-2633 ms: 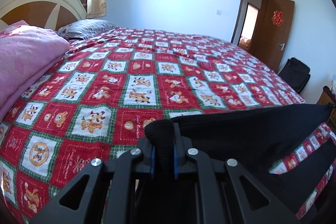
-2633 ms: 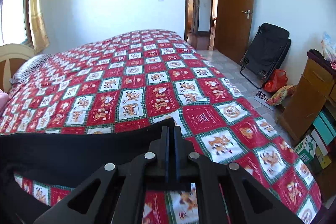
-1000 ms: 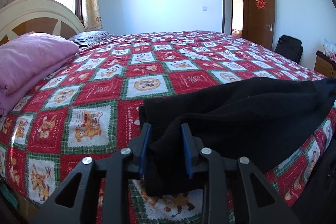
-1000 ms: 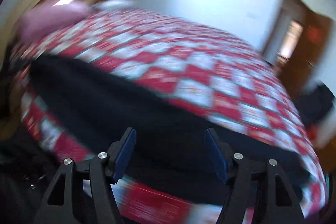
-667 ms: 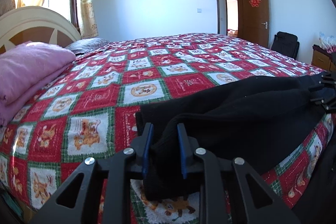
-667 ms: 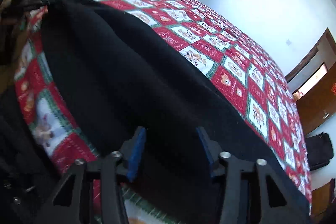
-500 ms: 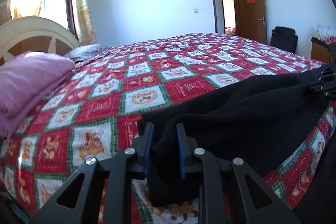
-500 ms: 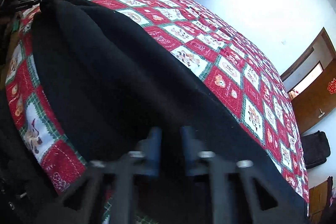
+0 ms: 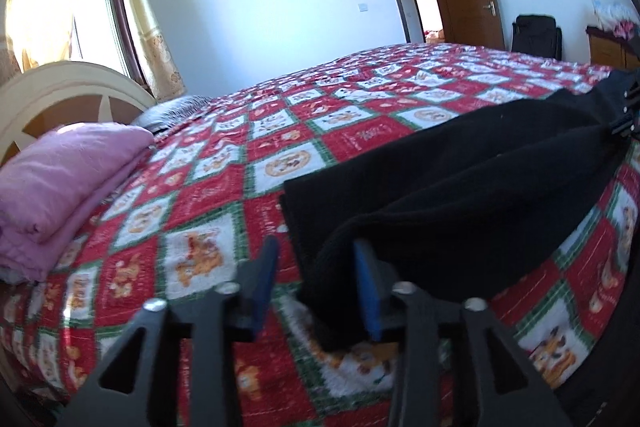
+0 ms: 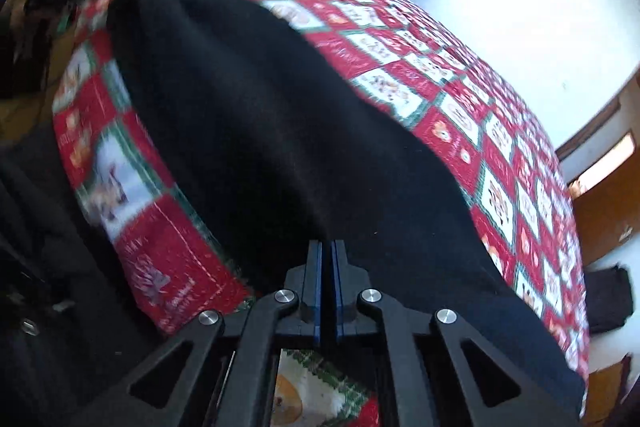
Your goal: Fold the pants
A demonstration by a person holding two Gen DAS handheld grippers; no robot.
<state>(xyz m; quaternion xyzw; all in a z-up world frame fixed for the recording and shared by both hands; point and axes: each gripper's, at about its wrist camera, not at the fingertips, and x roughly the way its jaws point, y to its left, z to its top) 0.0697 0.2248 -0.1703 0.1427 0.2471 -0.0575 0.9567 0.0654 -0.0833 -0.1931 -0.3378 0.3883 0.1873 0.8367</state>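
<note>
Pants (image 9: 472,187) between opening left hand-held gripper (image 9: 316,291); right hand-held gripper (image 10: 326,287) clamps them

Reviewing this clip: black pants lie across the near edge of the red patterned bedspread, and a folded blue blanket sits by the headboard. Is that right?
Not quite. The folded blanket by the headboard is pink, not blue, as the left wrist view shows. The rest stands: the black pants lie across the near edge of the red patterned bedspread.
</note>
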